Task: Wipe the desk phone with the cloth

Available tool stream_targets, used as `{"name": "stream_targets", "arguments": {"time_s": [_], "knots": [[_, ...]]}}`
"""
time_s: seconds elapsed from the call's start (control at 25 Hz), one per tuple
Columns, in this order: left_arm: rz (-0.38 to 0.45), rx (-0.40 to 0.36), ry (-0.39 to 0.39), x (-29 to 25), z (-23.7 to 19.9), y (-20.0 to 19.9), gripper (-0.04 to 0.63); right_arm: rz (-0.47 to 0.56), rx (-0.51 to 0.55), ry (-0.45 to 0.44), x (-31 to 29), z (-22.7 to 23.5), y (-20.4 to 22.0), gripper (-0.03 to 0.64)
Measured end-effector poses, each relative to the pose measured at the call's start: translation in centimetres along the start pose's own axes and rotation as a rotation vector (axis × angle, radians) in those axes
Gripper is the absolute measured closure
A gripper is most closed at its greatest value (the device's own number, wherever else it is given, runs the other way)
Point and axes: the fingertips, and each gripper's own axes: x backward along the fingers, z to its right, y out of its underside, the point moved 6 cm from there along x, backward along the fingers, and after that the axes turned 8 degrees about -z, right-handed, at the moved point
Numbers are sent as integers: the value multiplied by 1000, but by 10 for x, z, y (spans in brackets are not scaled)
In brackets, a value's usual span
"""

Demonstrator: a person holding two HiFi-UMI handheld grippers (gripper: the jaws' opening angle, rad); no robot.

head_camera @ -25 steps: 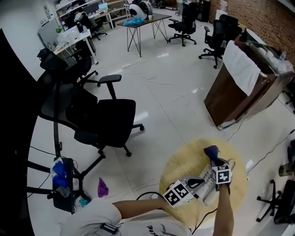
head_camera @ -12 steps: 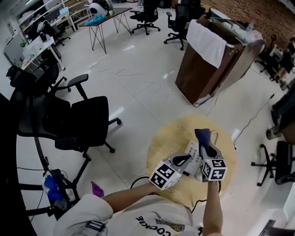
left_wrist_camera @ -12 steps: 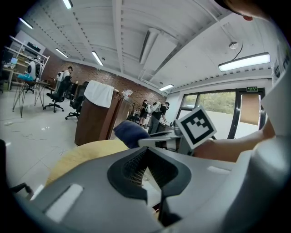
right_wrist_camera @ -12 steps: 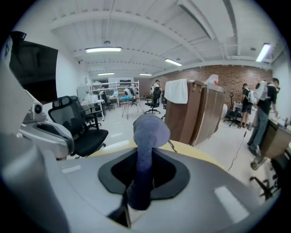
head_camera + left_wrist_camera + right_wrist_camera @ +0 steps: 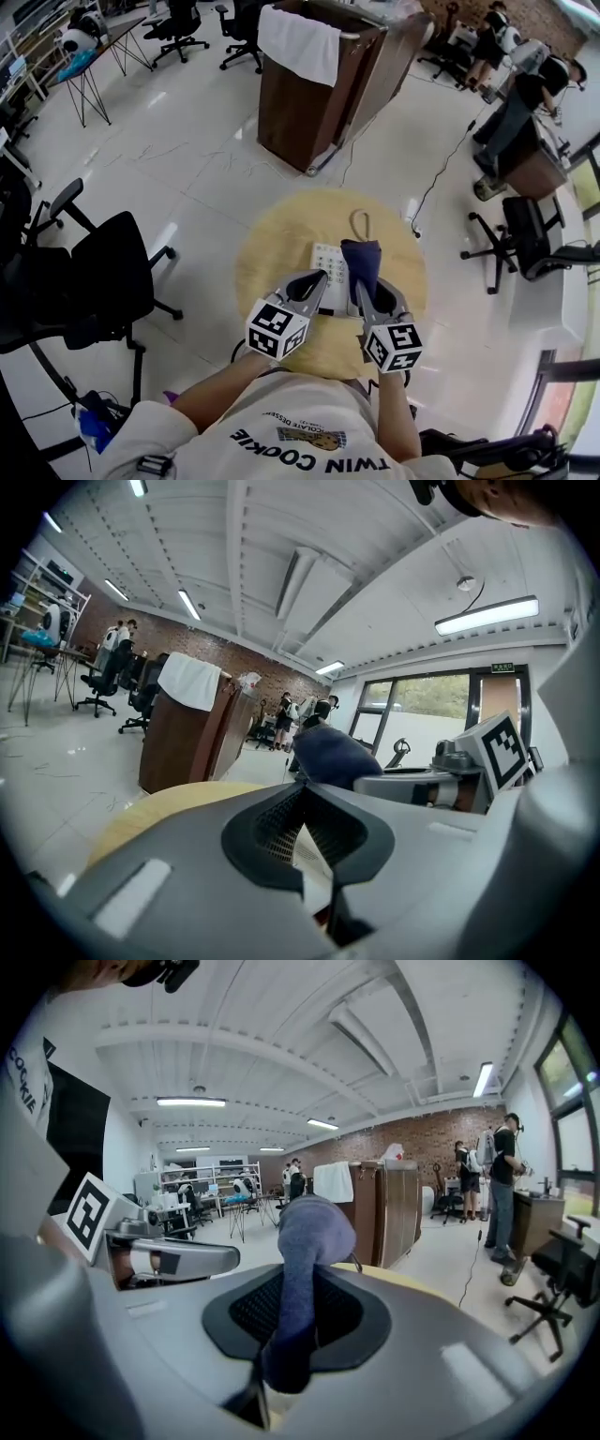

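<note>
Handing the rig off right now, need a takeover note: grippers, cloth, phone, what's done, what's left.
Right gripper: shut on the dark blue cloth, which sticks out past its jaws.
Left gripper: shut, empty, at the phone's near edge.
Desk phone: lies on the round table; the cloth is at its right side, contact unclear.
Done: cloth in grip, at the phone.
Left: wipe the phone; can't tell how much is wiped.

I see a round worktop (image 5: 272, 246) of pale yellow wood standing on the glossy white floor (image 5: 187, 178). A white desk phone (image 5: 329, 270) lies flat on it, close to the middle. Just past the phone, toward the far edge, a thin cord (image 5: 359, 222) curls in a small loop on the wood.
</note>
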Motion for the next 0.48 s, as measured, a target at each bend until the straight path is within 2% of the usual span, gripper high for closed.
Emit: {"name": "stream_targets", "arguments": {"time_s": [0.48], "knots": [[15,-14,21,11,5,5,604,31,-22,82,31,-15,11,551]]}}
